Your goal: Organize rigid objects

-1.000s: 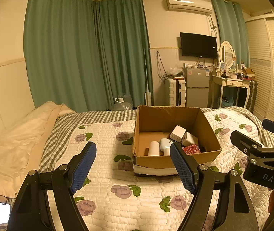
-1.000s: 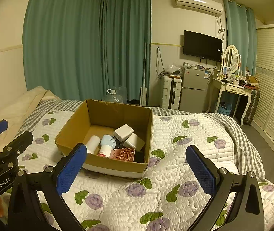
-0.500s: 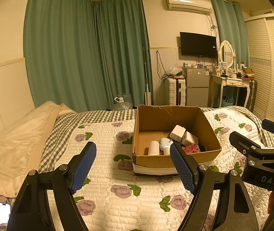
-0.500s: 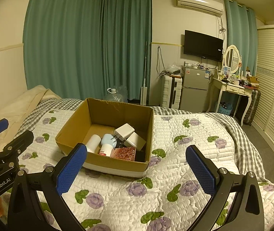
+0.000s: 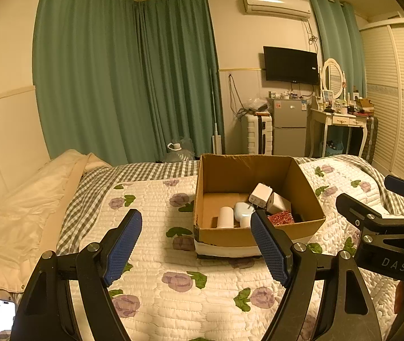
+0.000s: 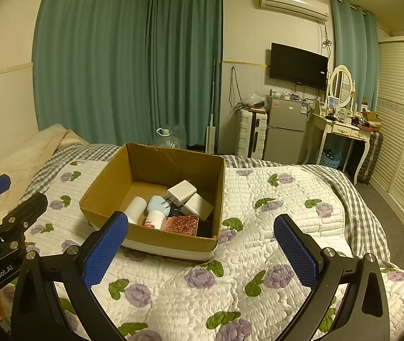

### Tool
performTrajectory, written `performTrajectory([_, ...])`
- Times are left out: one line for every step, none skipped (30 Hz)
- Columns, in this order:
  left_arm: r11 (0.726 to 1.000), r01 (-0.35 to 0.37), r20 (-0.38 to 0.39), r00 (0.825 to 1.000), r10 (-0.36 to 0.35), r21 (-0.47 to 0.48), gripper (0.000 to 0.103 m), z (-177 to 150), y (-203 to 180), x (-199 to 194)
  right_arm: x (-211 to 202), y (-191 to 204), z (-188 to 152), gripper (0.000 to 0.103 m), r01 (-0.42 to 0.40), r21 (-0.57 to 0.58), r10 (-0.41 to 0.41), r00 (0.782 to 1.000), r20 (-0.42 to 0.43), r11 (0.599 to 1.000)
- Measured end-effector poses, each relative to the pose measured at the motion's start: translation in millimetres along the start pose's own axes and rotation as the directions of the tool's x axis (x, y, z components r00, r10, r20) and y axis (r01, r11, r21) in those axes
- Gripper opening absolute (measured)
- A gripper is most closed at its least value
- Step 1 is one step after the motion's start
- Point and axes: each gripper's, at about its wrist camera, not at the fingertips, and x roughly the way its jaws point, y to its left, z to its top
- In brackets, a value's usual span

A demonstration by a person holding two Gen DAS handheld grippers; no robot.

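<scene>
An open cardboard box [image 5: 309, 190] [image 6: 102, 187] stands on the quilted bed. Inside it lie two white chargers [image 6: 181, 191], a white cylinder [image 6: 135, 208], a pale blue item [image 6: 157, 205] and a red patterned box [image 6: 182, 224]. My left gripper [image 5: 196, 244] is open and empty, held above the quilt in front of the box. My right gripper [image 6: 199, 244] is open and empty, just short of the box's near wall. Each gripper shows at the edge of the other's view.
A flowered quilt [image 6: 258, 255] covers the bed, with a cream pillow [image 5: 17, 213] at the left. A phone [image 5: 5, 314] lies at the near left. A fridge [image 6: 285, 130], a suitcase [image 6: 251, 133] and a dressing table [image 6: 341, 130] stand beyond the bed.
Both grippers have stayed open and nearly still. The right wrist view has edged slightly so the box sits a little lower in frame.
</scene>
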Motion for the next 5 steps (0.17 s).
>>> performTrajectory([1.0, 0.0, 0.0, 1.0, 0.0, -0.002, 0.082, -0.4, 0.0, 0.1, 0.2, -0.4, 0.1, 0.103, 0.0, 0.0, 0.0, 1.0, -0.001, 1.0])
performTrajectory([1.0, 0.0, -0.001, 1.0, 0.0, -0.002, 0.082, -0.5, 0.1, 0.6, 0.1, -0.2, 0.4, 0.103, 0.0, -0.001, 0.0, 1.0, -0.001, 1.0])
performTrajectory([1.0, -0.001, -0.001, 1.0, 0.001, -0.001, 0.082, -0.4, 0.1, 0.6, 0.2, -0.6, 0.4, 0.103, 0.0, -0.002, 0.0, 1.0, -0.002, 1.0])
performTrajectory([1.0, -0.001, 0.0, 1.0, 0.001, 0.0, 0.082, -0.8, 0.1, 0.7, 0.3, -0.9, -0.1, 0.103, 0.001, -0.002, -0.001, 1.0, -0.003, 1.0])
performTrajectory([1.0, -0.001, 0.0, 1.0, 0.001, 0.001, 0.082, -0.5, 0.0, 1.0, 0.4, -0.7, -0.1, 0.103, 0.002, -0.002, -0.002, 1.0, -0.004, 1.0])
